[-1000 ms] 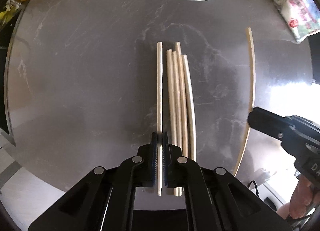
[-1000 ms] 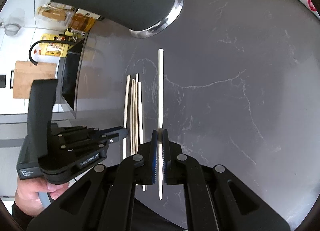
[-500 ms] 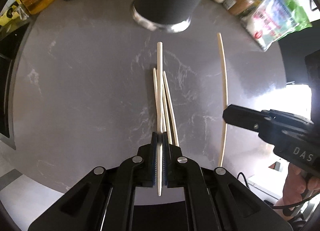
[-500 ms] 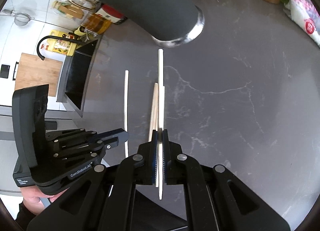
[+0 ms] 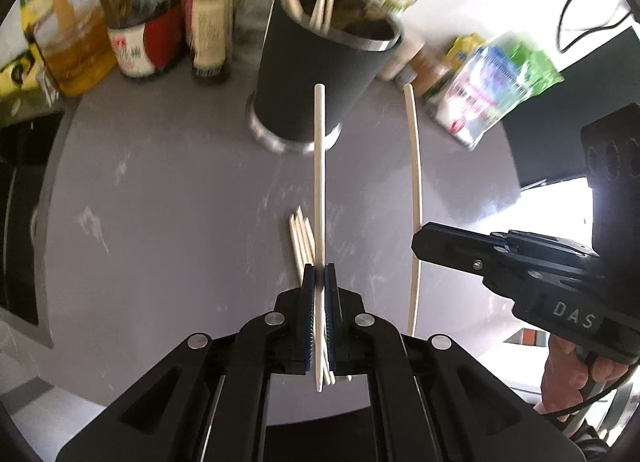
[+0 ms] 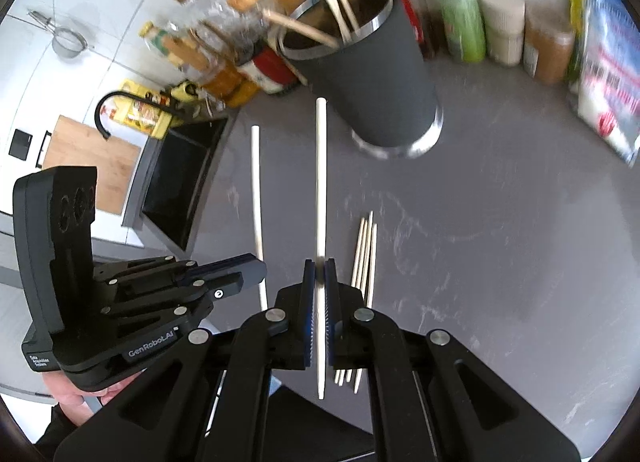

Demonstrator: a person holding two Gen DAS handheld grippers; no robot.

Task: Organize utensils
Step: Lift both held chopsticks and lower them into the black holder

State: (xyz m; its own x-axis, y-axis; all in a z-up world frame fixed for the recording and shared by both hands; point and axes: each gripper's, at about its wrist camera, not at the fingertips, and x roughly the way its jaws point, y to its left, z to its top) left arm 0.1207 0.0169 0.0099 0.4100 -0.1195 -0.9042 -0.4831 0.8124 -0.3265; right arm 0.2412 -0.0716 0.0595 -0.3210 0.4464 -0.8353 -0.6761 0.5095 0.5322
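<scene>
Now each claw pinches one long pale wooden chopstick: your left claw [image 5: 319, 274] and your right claw [image 6: 319, 268]. Bring the sticks over the tall black metal-rimmed cup [image 5: 320, 74] on the grey surface [image 5: 160, 202], then drop them in.

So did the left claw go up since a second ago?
Yes. The left claw has lifted its chopstick away from the pile of chopsticks on the countertop, towards the black cup.
</scene>
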